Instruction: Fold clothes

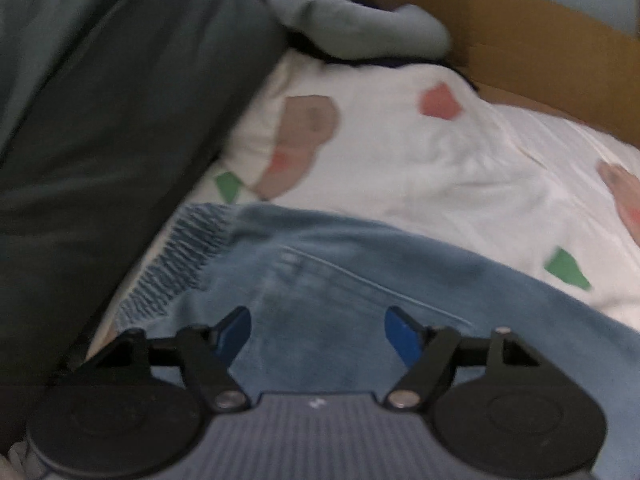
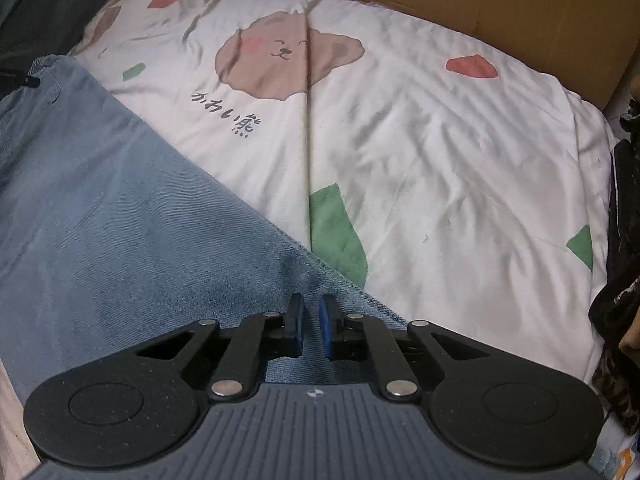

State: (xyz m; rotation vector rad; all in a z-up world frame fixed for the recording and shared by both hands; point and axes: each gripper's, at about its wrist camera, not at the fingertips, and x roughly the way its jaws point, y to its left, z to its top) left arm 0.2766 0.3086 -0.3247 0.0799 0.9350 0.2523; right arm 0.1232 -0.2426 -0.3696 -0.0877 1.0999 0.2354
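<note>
My left tool hangs over the blue jeans with its blue-padded fingers spread wide and nothing between them, so it is released. The left wrist view is blurred, but I can make out the gathered elastic waistband at the near left and a stitched pocket seam running across the denim just beyond the tool. The jeans lie on a bed, on a white sheet printed with brown bear faces and red and green patches. A dark grey blanket fills the left side beside the waistband, a light grey bundle of cloth sits at the far end, and brown cardboard runs along the far right edge of the bed. My right tool is low over the near part of the denim, close to its diagonal edge where the fabric gives way to the sheet. Its fingers are nearly together with a narrow slit between them; I see only denim behind that slit and cannot tell whether any fabric is pinched in it. From the right wrist view the jeans stretch away to the far left, where the waistband and a dark drawcord end lie. A dark patterned fabric hangs at the right margin, past the sheet's edge.
</note>
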